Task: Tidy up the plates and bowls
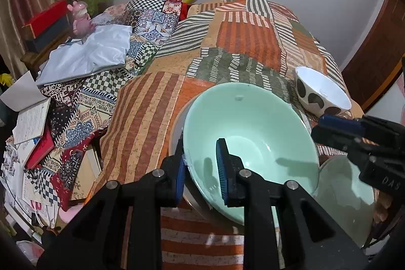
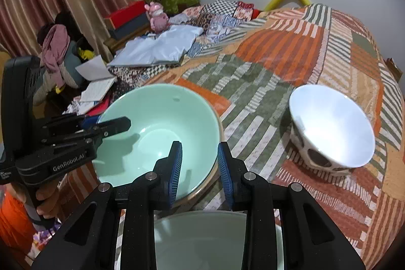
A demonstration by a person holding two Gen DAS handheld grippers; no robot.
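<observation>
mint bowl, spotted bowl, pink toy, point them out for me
mint bowl (image 1: 253, 118), left wrist view, on its inner wall.
spotted bowl (image 2: 331, 123), right wrist view, on its white inside.
pink toy (image 2: 158, 17), right wrist view, on its body.

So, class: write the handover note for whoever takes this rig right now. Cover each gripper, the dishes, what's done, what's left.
Left gripper: fingers either side of the large mint bowl's near rim, bowl tilted over a plate.
Right gripper: open, holding nothing, above a second mint bowl.
Spotted white bowl: alone on the striped bedspread.
Done: nothing stacked yet.
Left: settle the large bowl, then gather the others.
</observation>
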